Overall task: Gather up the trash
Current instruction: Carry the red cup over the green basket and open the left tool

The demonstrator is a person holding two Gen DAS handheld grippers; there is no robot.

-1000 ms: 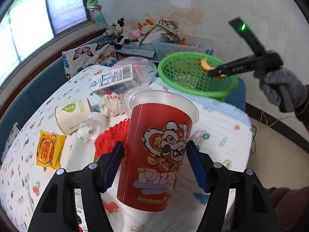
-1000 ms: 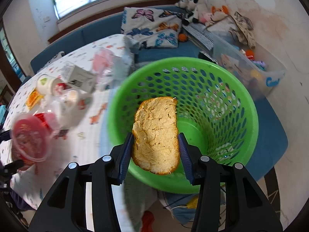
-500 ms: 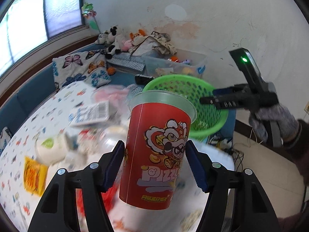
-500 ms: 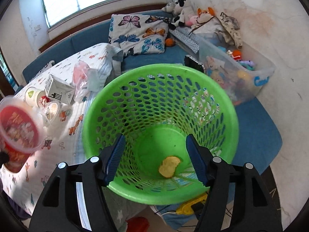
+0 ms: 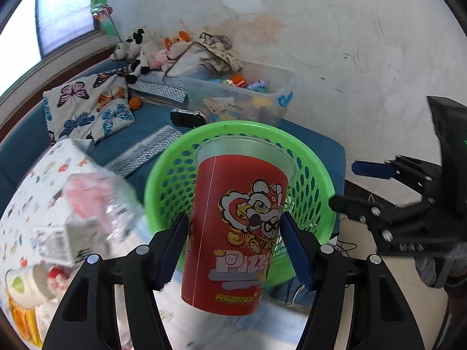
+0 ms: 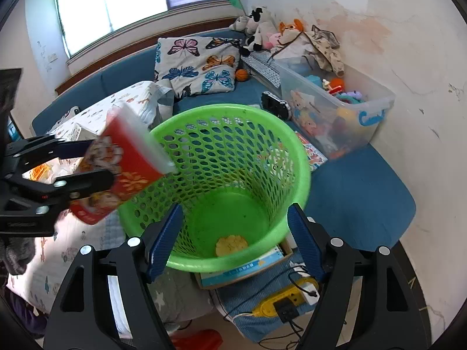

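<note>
Left tongs [image 5: 233, 245] gripping red cup [image 5: 233, 233], right tongs [image 6: 235, 233] opening, empty, bread [image 6: 231, 245] only in right view

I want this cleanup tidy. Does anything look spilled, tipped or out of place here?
A white paper cup lies tipped on the table. The red pizza cup is gripped intact; nothing looks spilled.

A red paper cup [image 5: 236, 233] printed with a cartoon lion and "PIZZA" lettering, capped by a clear lid, hangs tilted at the rim of a green perforated plastic basket [image 6: 262, 145]. A yellowish piece of bread [image 6: 231, 245] lies on the basket's floor.
</note>
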